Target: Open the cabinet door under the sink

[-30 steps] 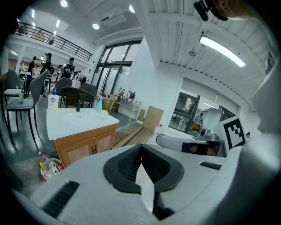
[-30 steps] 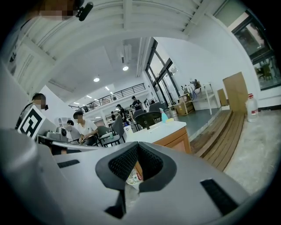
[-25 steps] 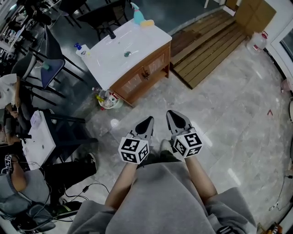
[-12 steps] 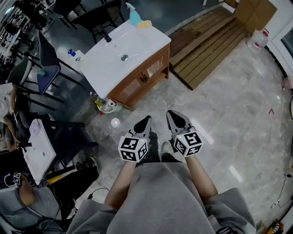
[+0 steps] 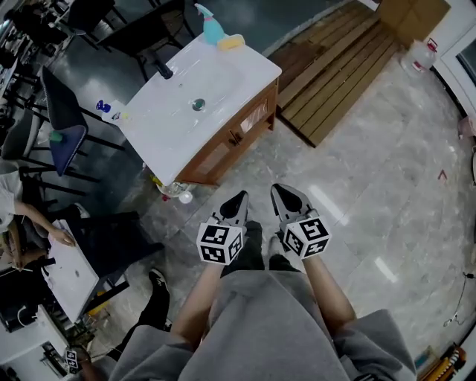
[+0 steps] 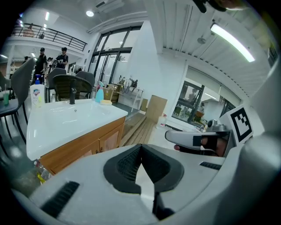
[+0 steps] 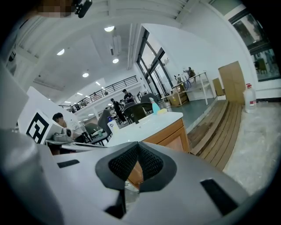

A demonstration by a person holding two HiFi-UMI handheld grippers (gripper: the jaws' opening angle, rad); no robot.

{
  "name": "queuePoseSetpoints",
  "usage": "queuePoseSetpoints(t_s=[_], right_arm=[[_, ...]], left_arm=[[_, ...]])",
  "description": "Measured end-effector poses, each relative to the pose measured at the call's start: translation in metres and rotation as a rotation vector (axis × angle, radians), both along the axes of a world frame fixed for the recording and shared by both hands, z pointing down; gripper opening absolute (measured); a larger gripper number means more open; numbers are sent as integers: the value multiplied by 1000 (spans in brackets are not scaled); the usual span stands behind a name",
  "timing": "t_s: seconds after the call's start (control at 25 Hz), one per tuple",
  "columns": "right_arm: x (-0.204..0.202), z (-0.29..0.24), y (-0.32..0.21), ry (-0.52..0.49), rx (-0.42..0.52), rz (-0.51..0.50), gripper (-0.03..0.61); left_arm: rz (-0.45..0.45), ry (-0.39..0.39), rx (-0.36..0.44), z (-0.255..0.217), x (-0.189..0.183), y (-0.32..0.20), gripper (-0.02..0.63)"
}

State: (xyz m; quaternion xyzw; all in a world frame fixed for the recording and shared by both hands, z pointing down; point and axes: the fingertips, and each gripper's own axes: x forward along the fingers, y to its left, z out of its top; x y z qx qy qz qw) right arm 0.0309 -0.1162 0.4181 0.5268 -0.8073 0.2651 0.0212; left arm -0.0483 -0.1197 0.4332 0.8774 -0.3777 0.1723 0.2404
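The left claw [image 5: 238,199] and right claw [image 5: 283,192] are held pressed together, empty; the sink cabinet [image 5: 227,141], doors closed, is seen at eleven o'clock.

A teal spray bottle [image 5: 210,28] stands upright at 12 o'clock in the head view, with a yellow sponge [image 5: 230,42] just beside it at its 4 o'clock. Slatted wooden decking [image 5: 338,67] lies at 1 o'clock on the grey marble floor [image 5: 387,186]. Past it, near the top right corner, are a cardboard box [image 5: 413,16] and a clear water jug [image 5: 418,56]. At 10 o'clock there is a white bottle with a blue cap [image 5: 113,111] and a dark chair [image 5: 63,123]. A cluster of bottles [image 5: 171,190] sits on the floor near the centre. At 8 o'clock a seated person [image 5: 15,216] rests a hand on a white table [image 5: 71,271].
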Motion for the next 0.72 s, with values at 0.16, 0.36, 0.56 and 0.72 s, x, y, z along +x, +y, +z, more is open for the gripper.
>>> queuePoseSetpoints(t_s=[0.16, 0.36, 0.56, 0.72], right_arm=[[-7, 15, -32, 1, -31, 24, 9], [-13, 30, -66, 4, -71, 64, 9], [-21, 50, -90, 5, -111, 87, 9], [-29, 65, -105, 5, -131, 99, 9]], left_arm=[[15, 0, -25, 18, -9, -35, 8], [43, -1, -62, 39, -15, -74, 8], [65, -6, -91, 58, -22, -101, 8], [70, -15, -108, 77, -29, -117, 8]])
